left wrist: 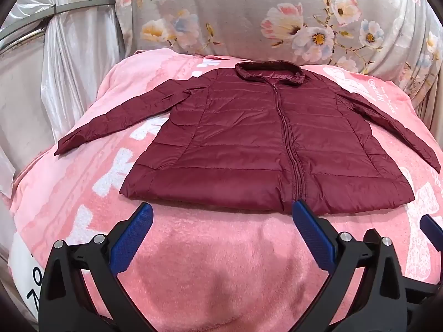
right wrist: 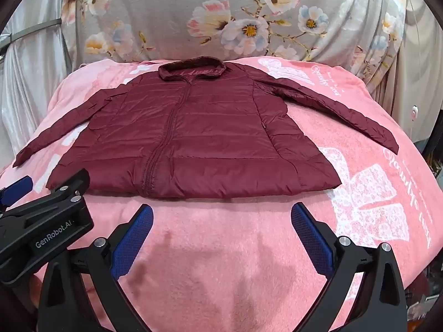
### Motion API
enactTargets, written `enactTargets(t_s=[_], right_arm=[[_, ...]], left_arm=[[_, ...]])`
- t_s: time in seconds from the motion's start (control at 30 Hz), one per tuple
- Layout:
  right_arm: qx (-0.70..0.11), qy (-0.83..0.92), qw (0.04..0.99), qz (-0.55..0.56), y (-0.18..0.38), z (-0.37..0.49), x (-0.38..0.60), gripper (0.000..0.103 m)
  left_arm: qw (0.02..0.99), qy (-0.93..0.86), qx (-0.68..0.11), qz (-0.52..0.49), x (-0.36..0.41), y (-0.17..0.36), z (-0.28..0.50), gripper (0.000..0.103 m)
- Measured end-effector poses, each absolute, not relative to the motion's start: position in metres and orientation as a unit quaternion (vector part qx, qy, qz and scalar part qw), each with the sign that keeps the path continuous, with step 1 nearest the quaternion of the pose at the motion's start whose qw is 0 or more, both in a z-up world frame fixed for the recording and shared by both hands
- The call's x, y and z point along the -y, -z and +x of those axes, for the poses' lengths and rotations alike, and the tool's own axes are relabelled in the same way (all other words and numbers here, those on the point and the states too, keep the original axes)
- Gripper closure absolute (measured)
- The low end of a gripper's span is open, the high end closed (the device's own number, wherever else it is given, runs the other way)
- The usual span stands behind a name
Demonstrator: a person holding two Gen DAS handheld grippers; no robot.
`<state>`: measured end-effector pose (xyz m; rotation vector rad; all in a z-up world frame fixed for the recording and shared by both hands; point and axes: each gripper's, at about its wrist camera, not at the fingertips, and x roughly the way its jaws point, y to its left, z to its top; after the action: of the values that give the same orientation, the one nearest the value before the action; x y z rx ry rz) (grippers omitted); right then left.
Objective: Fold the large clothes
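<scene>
In the left wrist view, a dark red puffer jacket (left wrist: 265, 144) lies flat and front side up on a pink blanket (left wrist: 210, 262). Its zipper is closed, the collar is at the far side, and both sleeves are spread out to the sides. The left gripper (left wrist: 223, 215) hangs over the bare blanket just before the jacket's hem, with its blue pads (left wrist: 133, 238) wide apart and nothing between them. The right pad's tip appears at the hem near the zipper, but I cannot tell if it touches. Behind the blanket there is a grey floral cloth (left wrist: 249, 13).

In the right wrist view, the same jacket (right wrist: 193, 138) lies in the middle of the blanket (right wrist: 221, 249). The right gripper (right wrist: 221, 215) is also fully spread and empty, over the blanket near the hem. The left gripper's black body (right wrist: 47, 221) is at the left edge, just beside the jacket's near corner.
</scene>
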<state>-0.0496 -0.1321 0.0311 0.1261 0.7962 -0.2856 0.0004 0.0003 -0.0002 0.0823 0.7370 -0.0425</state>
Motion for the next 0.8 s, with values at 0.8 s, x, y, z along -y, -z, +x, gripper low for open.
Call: enactTargets(t_s=[0.8], right_arm=[[-0.393,0.141,0.906,0.069,-0.036,-0.048,0.135,0.005]], left_arm=[[0.934,0.005,-0.355,0.037,-0.009,-0.005,-0.003,0.005]])
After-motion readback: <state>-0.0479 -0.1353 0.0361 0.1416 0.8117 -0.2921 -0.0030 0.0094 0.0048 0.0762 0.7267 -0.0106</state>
